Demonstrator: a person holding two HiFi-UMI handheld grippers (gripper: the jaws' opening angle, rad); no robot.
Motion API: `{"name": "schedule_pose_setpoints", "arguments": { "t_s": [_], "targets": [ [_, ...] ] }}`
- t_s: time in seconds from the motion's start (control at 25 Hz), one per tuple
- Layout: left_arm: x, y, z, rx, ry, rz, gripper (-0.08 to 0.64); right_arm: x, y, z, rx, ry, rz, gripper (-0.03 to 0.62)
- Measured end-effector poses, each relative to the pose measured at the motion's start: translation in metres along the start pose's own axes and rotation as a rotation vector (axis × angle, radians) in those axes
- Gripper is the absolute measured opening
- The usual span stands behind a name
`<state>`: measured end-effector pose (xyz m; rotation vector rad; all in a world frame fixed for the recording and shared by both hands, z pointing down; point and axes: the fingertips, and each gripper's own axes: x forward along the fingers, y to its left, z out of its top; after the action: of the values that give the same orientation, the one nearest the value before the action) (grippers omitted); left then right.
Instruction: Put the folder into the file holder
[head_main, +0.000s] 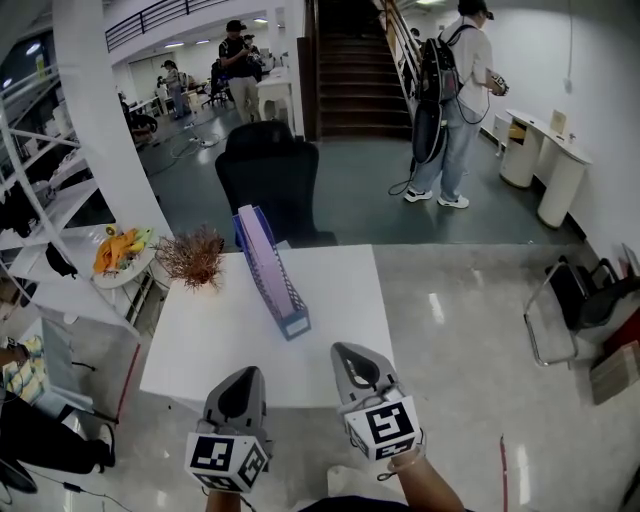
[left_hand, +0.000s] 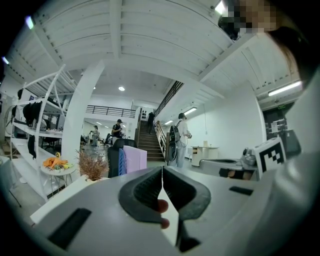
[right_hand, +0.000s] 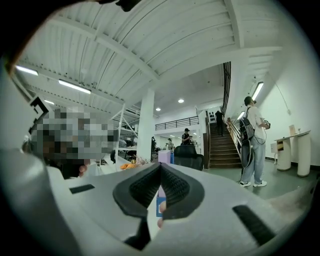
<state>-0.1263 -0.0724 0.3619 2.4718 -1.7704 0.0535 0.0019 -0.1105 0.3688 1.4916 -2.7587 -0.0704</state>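
While level, left gripper (head_main: 247, 374), right gripper (head_main: 346, 351), closed

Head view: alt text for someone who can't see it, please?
A white table holds a blue file holder with a lilac folder in it, and a dried plant at its far left corner. Nearer, a person's left gripper and right gripper point at the table, jaws shut.
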Motion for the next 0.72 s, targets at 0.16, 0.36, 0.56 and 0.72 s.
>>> {"name": "schedule_pose_setpoints", "arguments": {
  "t_s": [0.16,0.36,0.56,0.72],
  "targets": [
    [-0.011,-0.004,0.0,-0.003,-0.006,-0.005,0.006,-0.012,0.007,0.004,-0.017,0.006,-0.004,0.002],
    [-0.028,-0.011,0.001,0.003,-0.008,-0.004,0.006,-0.03,0.012,0.011,-0.032,0.011,-0.021,0.002],
    [-0.047,-0.017,0.005,-0.003,-0.01,0.005,0.006,-0.049,0.024,0.02,-0.032,0.003,-0.011,0.002],
    [-0.062,-0.019,0.002,0.003,-0.02,0.0,0.006,-0.063,0.035,0.017,-0.033,0.016,-0.016,0.002]
  ]
}}
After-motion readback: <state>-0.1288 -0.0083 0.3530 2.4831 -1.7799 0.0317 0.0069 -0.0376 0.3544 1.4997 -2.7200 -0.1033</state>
